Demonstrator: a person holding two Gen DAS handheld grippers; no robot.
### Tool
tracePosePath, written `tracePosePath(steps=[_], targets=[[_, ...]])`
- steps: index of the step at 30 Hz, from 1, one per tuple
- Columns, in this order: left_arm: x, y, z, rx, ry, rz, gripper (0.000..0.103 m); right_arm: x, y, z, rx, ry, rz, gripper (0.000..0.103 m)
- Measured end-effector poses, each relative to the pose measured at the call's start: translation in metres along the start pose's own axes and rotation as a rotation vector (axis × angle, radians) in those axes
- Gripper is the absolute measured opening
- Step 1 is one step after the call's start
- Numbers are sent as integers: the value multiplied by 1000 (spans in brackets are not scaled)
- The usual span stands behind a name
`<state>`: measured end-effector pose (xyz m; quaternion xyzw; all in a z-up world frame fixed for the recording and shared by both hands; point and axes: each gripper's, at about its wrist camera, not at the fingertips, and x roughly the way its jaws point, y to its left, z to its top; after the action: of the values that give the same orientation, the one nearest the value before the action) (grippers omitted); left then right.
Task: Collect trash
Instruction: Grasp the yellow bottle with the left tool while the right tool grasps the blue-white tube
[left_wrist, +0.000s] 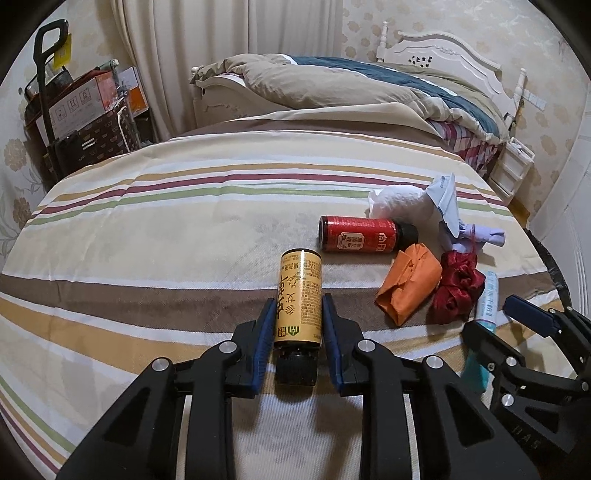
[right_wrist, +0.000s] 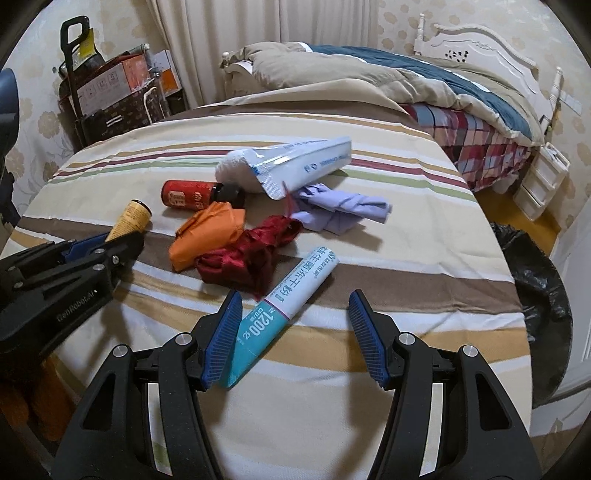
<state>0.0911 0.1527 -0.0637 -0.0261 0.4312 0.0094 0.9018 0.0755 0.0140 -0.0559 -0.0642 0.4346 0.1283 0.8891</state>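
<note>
Near the front edge of the striped table, the left tongs are closed on a yellow bottle, blue pads pressed to its two sides; the bottle lies flat with its black cap toward the camera and its base pointing toward the far edge. Its label carries dark Chinese characters that I cannot read. The right tongs stand wide, holding nothing, over a white-and-teal sachet that lies slanted between the pads, its teal end just beside the left pad; "1200" is legible on it, beside Chinese print. Just beyond the sachet lies a dark red crumpled cloth, touching an orange wad. Further toward the far edge sit a red bottle on its side, a lilac wad, and a white roll under a white-blue packet. Past the right edge stands a black trash bag.
</note>
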Motion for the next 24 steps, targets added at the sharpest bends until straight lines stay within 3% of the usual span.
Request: tracePosePath(steps=[13, 21, 24], targets=[[-4, 4, -3, -26, 0, -19, 27, -9, -26, -12, 35, 3, -55, 58], [-6, 6, -5, -37, -1, -25, 27, -11, -24, -12, 7, -7, -49, 22], [-7, 7, -7, -45, -3, -27, 27, -13, -25, -14, 9, -13, -47, 20]])
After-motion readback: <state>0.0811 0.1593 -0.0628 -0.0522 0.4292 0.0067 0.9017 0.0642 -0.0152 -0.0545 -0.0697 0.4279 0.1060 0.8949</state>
